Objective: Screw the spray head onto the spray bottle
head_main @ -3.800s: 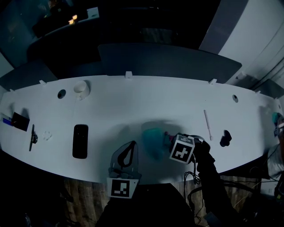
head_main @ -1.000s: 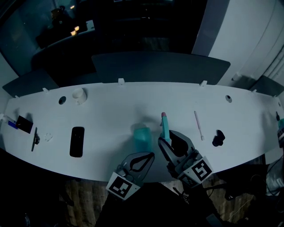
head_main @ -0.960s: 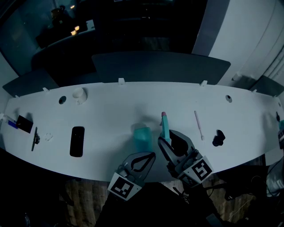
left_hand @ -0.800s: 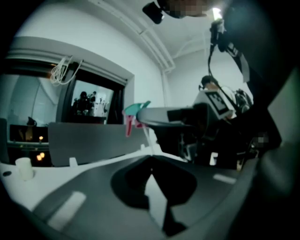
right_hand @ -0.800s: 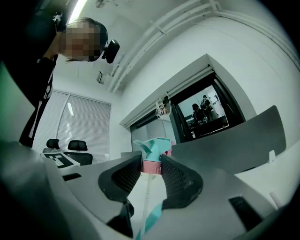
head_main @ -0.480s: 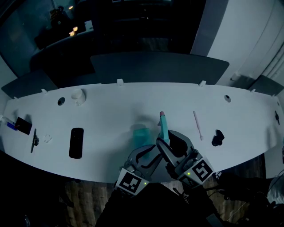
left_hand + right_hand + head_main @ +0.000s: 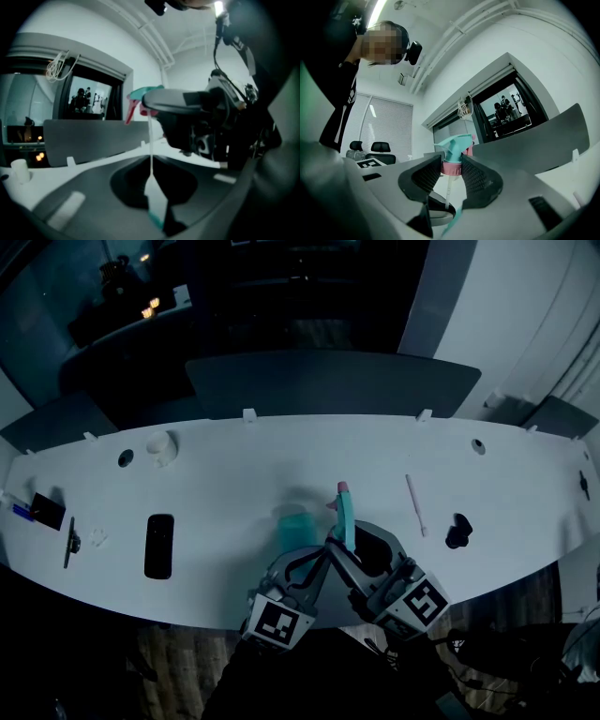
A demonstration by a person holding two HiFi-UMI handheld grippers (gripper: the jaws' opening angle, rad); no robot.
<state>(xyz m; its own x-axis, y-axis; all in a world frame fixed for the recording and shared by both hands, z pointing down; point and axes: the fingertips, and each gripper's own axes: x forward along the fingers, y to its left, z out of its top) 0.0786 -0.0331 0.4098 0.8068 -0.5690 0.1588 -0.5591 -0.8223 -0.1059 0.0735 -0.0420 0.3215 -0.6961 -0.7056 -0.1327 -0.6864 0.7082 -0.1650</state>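
Right hand-held gripper [image 7: 451, 165] is pinching the spray head [image 7: 455, 143] by its pink ring [image 7: 452, 168]. One jaw sits on each side. The blue-green trigger part sticks up above the jaws, and the thin white tube [image 7: 447, 192] hangs down below them. I think the spray head is light and made of hard plastic, so it will not squash. It is smooth, though, and could slip or twist if the squeeze is weak. The pink ring looks like the best place to hold, since that is the part that has to turn on the bottle's neck. The tube looks thin and bendy and could bump the bottle's rim and fold, so it should go in straight. Just below and to the left is the left hand-held gripper [image 7: 321, 551]. Its jaws look pressed together at the tips with nothing pinched, and the tube hangs right over them. The spray bottle [image 7: 298, 526] stands on the bench [image 7: 234, 474] just past the left jaw tips and a little left of the spray head. Nothing is holding it. It looks small and light, so I think it would spin or tip when the ring is turned, and its round middle is the place to grab. Both are held over the near edge of the bench, pointing away from the person. The right one is tipped up a bit so the spray head stands upright, and the left one leans toward it.
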